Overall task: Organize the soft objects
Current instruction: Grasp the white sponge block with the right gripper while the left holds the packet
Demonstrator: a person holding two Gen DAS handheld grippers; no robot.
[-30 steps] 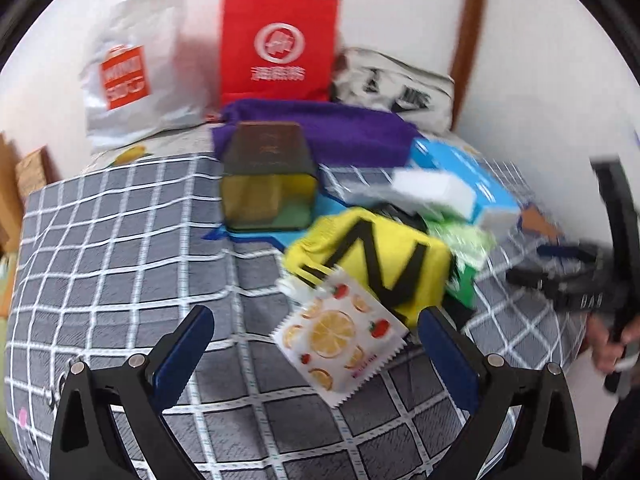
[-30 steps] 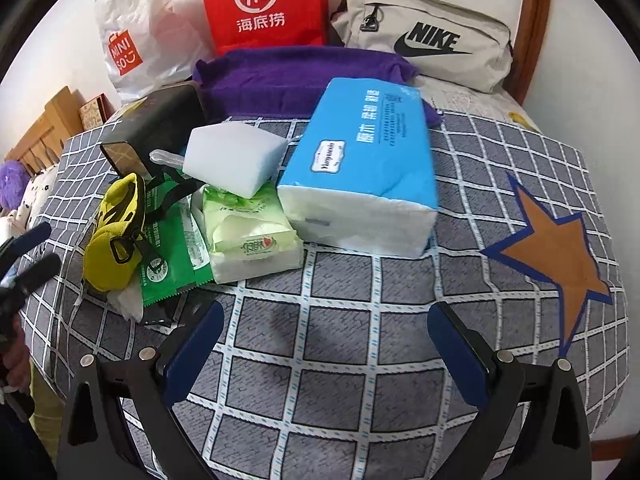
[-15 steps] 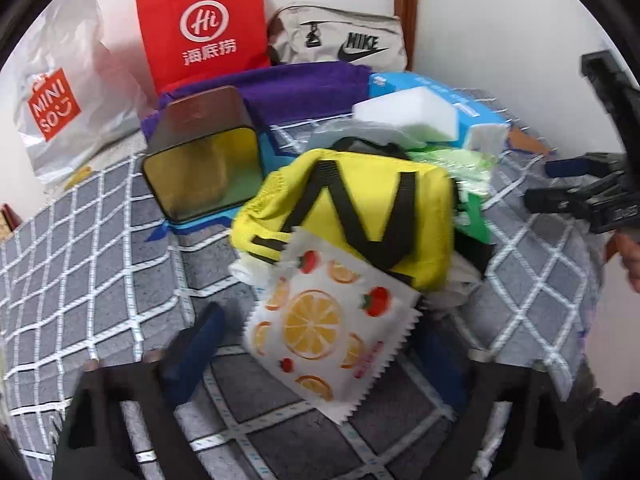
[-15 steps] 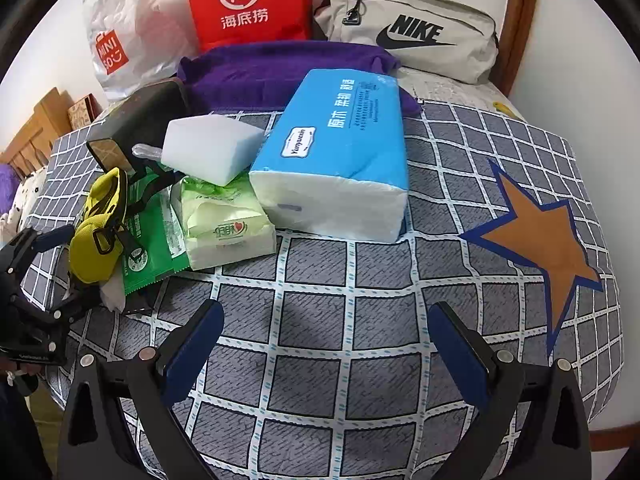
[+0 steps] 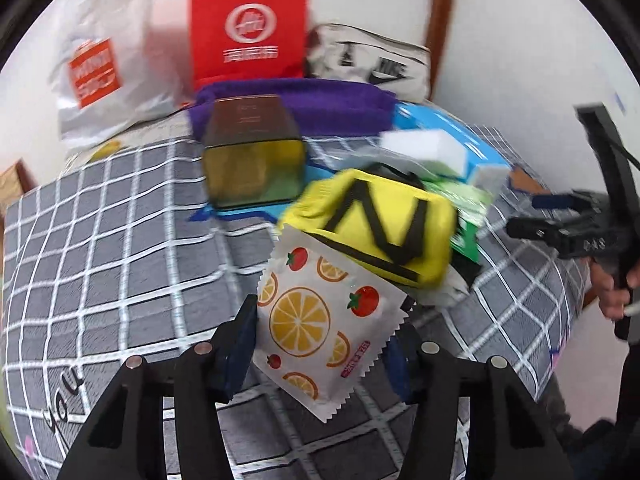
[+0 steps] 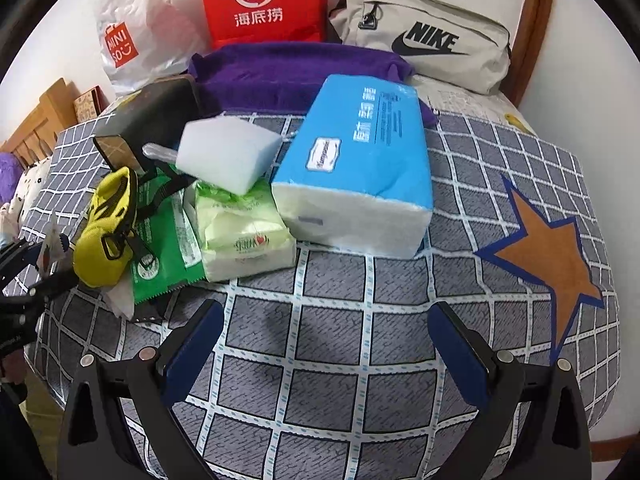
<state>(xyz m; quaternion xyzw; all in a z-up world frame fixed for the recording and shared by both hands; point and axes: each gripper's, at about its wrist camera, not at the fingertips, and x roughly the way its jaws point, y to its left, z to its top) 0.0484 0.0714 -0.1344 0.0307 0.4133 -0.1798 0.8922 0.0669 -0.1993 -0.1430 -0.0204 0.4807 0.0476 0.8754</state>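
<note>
My left gripper (image 5: 322, 338) is shut on a white wipes packet printed with oranges and strawberries (image 5: 316, 320), holding it by its sides just in front of a yellow pouch with black straps (image 5: 384, 224). In the right wrist view the yellow pouch (image 6: 106, 232) lies at the left beside a green sachet (image 6: 168, 240), a pale green tissue pack (image 6: 240, 232), a white sponge block (image 6: 228, 152) and a big blue tissue pack (image 6: 360, 168). My right gripper (image 6: 326, 338) is open and empty over bare bedding in front of them.
A dark tinted box (image 5: 252, 152) stands behind the pile. A purple towel (image 6: 296, 76), a red paper bag (image 6: 260, 0), a white Miniso bag (image 6: 132, 40) and a beige Nike bag (image 6: 424, 44) line the wall. A wooden bedpost (image 6: 536, 28) stands at the right.
My left gripper moved in on the orange-print packet and its fingers closed onto it. The right gripper shifted slightly and stayed open.
</note>
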